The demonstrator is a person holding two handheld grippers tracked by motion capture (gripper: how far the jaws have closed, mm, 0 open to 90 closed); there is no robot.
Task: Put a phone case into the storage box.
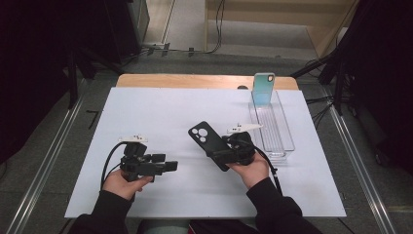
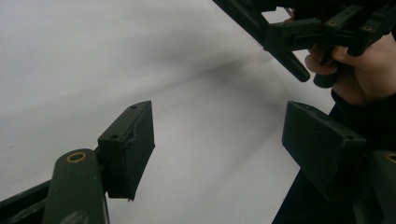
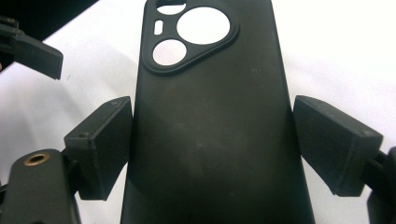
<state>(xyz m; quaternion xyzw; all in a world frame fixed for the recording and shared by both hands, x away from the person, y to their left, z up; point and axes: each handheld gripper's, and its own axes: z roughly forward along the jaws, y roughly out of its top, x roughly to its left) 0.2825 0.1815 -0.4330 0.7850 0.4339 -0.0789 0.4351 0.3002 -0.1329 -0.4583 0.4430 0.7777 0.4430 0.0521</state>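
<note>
My right gripper [image 1: 221, 155] is shut on a black phone case [image 1: 207, 141], held just above the white sheet right of centre with its camera cut-outs pointing to the far left. In the right gripper view both pads [image 3: 105, 144] press on the long sides of the black case [image 3: 210, 140]. My left gripper [image 1: 168, 166] is at the near left and points right, open, with nothing between its jaws. In the left gripper view the left gripper [image 2: 219, 144] stands over bare white sheet, with the right hand [image 2: 364, 70] at the upper right.
A clear plastic tray [image 1: 287, 141] lies at the right of the white sheet [image 1: 160, 112]. A teal phone case [image 1: 263, 89] stands upright at the tray's far end. The wooden table edge [image 1: 195, 80] runs along the back. Cables cross the floor beyond.
</note>
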